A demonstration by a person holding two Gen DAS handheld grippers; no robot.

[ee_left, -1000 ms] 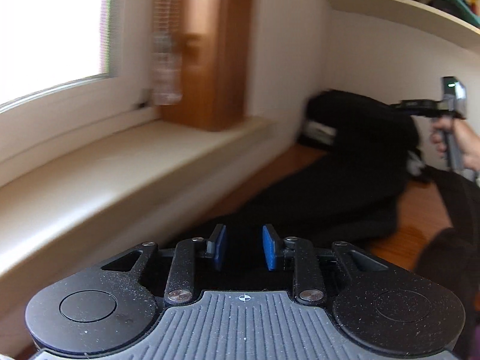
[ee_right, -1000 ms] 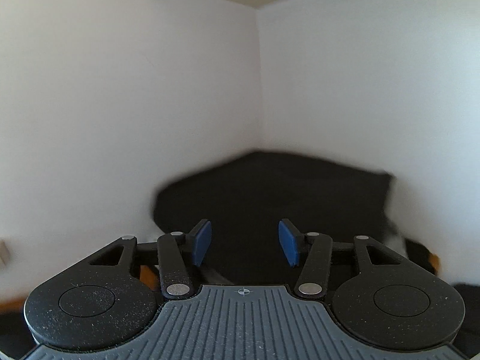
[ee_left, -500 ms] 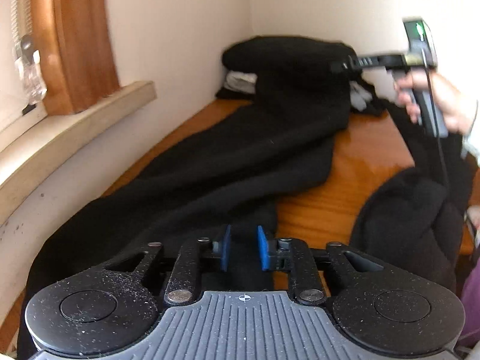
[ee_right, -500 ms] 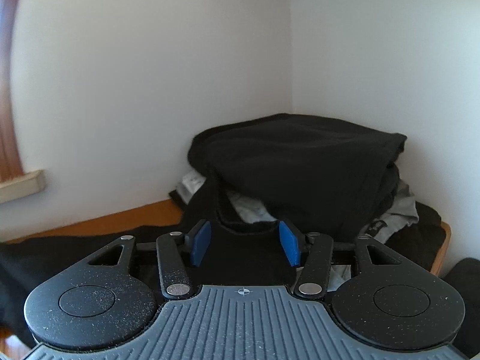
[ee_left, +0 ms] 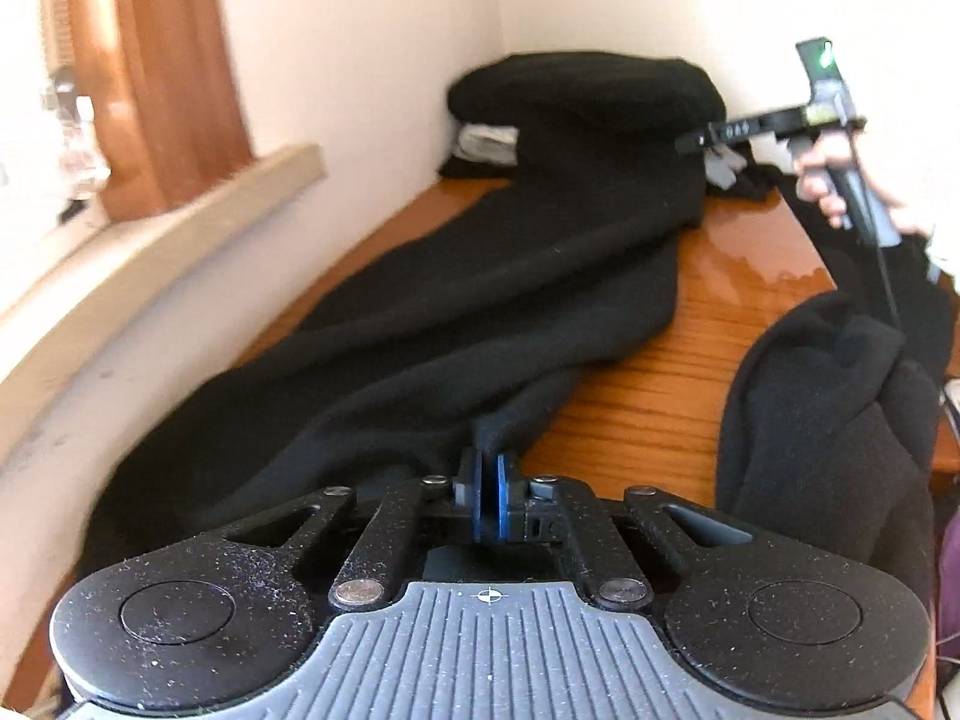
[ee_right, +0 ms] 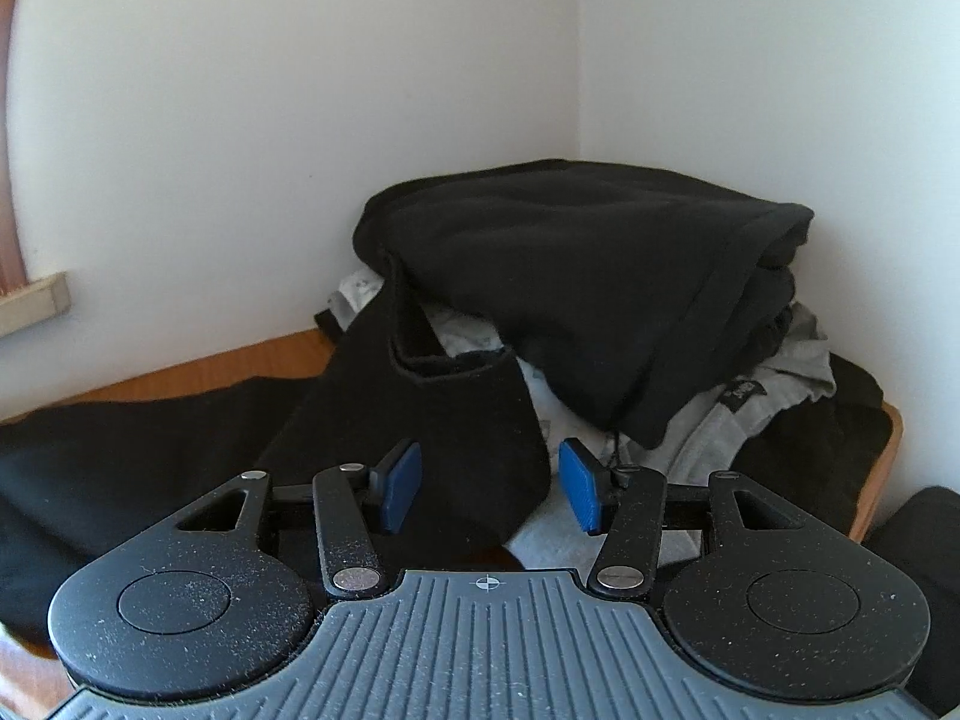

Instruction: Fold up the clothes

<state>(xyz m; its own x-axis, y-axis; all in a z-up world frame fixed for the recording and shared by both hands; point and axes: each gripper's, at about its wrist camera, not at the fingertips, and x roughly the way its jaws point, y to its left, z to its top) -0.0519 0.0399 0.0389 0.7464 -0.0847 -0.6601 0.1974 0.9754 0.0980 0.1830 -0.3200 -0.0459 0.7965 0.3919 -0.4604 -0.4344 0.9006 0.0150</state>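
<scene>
i find the left gripper just clenched on a fold of the long black garment lying unfolded along the desk, the right gripper released above its far end; folding barely begun, pile beyond.

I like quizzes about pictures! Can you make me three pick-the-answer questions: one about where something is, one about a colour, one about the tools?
1. Where is the pile of clothes?
A. in the wall corner
B. on the windowsill
C. on the floor

2. What colour is the long garment on the wooden table?
A. red
B. black
C. yellow

3. How is the left tool?
A. wide open
B. out of view
C. pinching black cloth

Answers: 1 A, the pile sits where two walls meet. 2 B, it looks black all over. 3 C, its blue pads have just closed on a fold; the right tool stays open.
</scene>
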